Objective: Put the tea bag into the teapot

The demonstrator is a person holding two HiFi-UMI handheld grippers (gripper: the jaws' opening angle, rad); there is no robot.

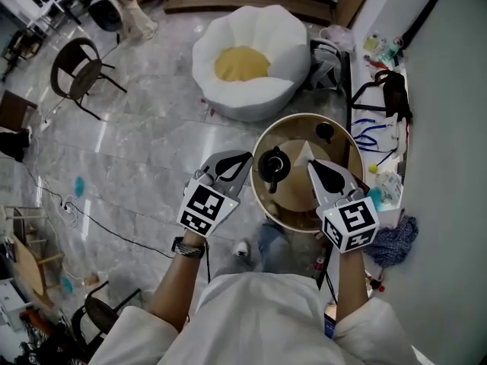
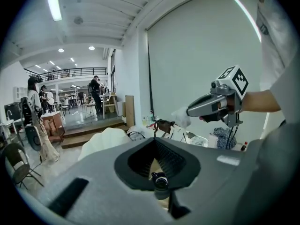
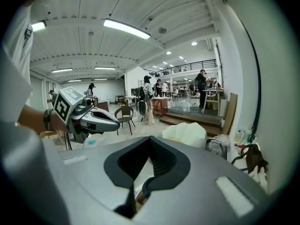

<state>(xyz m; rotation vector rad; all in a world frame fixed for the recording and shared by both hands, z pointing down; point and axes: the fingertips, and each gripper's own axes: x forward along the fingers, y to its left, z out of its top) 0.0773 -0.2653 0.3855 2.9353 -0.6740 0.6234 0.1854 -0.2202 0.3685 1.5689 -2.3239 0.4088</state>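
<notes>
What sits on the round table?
A black teapot and, apart, a small black lid. The right claw holds a white tea bag above; it hides some tabletop.

On my feed the left gripper (image 1: 245, 160) and right gripper (image 1: 311, 165) both wear smooth, matt grey plastic shells, with black ribbed pads (image 2: 171, 158) that look rubbery. The teapot (image 1: 272, 167) is dark and glossy, catching highlights, and the round table (image 1: 293, 196) under it has a matt tan top that looks like wood. The tea bag (image 2: 180, 117) is thin, whitish and half translucent, like fine paper or mesh. To the left the floor (image 1: 152, 135) is polished pale stone with mirror-like reflections, the egg-shaped beanbag (image 1: 251, 82) at the far side is soft white and yellow cloth, and a crumpled blue cloth (image 1: 392, 242) lies at the right.
</notes>
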